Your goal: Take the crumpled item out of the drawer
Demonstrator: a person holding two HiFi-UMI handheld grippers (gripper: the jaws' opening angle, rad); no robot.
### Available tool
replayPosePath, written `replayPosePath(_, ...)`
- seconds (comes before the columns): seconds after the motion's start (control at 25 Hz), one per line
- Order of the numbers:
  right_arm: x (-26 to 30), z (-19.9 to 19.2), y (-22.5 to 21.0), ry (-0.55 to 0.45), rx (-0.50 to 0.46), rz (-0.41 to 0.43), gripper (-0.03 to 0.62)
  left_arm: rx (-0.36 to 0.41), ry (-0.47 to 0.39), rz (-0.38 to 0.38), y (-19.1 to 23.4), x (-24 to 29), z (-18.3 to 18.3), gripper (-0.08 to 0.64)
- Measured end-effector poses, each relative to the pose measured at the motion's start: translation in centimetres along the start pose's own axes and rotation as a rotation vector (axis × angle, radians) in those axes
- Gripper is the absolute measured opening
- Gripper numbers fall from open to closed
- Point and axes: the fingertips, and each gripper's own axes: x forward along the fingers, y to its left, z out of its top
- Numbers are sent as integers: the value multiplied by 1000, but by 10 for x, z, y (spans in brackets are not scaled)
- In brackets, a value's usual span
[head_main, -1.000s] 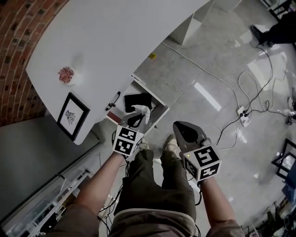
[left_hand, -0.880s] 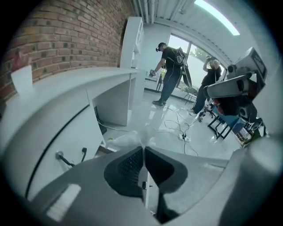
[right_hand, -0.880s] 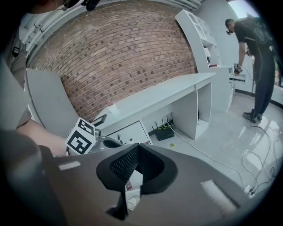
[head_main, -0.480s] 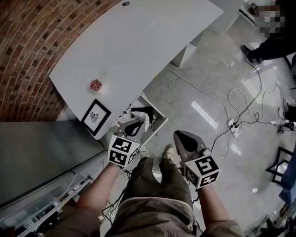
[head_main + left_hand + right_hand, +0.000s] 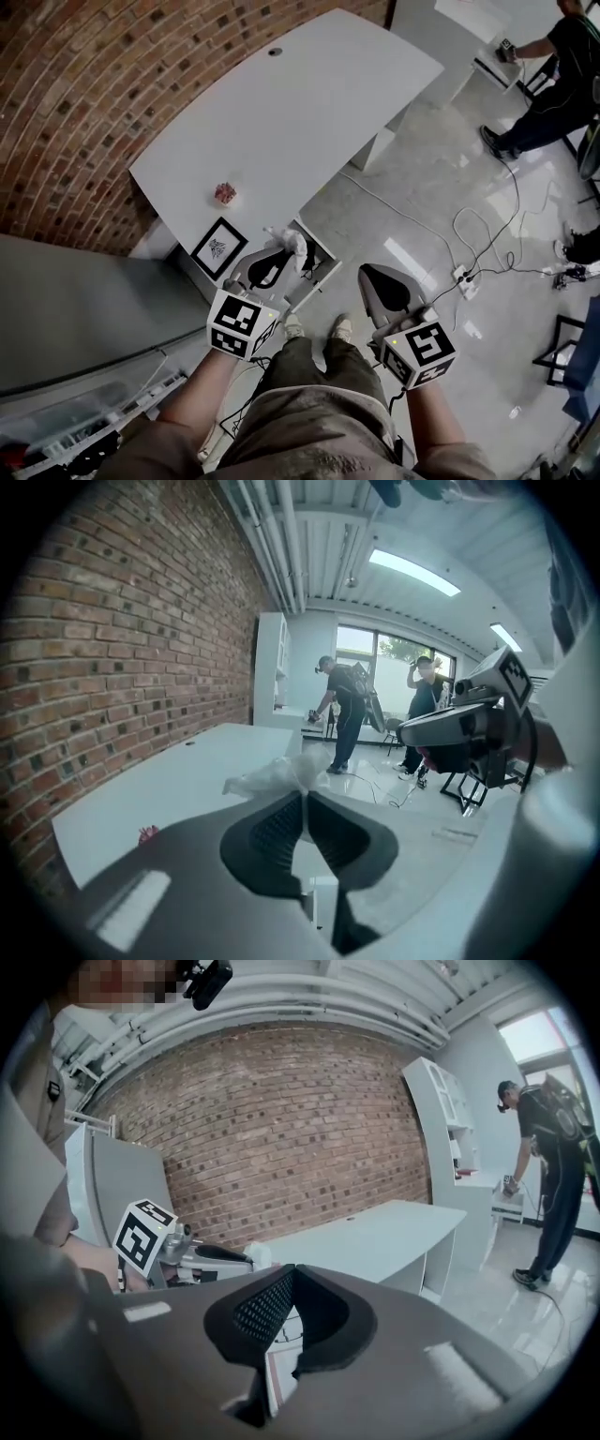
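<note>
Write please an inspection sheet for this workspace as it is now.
Surface: white desk, mostly bare.
Job's things: crumpled item pinched by the left gripper; drawer open.
Clutter: frame and small pink thing on the desk.
Grippers: left jaws shut on the crumpled item; right gripper shut, empty.
Cables: cables lying loose, by a power strip.
Surroundings: brick wall; a person beyond the desk.

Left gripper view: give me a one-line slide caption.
Left gripper shut on a crumpled white tissue, white desk and brick wall beyond.
</note>
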Motion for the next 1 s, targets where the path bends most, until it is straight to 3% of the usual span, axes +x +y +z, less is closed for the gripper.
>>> replayPosePath(0.32,-43,72,34,-145,-46,8,28,81,-169,23,-15,-68,78,23)
replayPosePath(0.56,-78,109,61,-262,-74,0,28,208,-364,21,-39,-116,124,23)
replayPosePath(0.64,-88,114,68,-277,-83,3,28,237,-380,27,-45,-127,130,23)
replayPosePath(0.84,-107,125,81,-315,-108,3,26,198,-403,42,-52,-149,140,25)
replayPosePath(1.0,-111,130,92,-337,-112,19,26,212,-408,44,-56,-157,142,25)
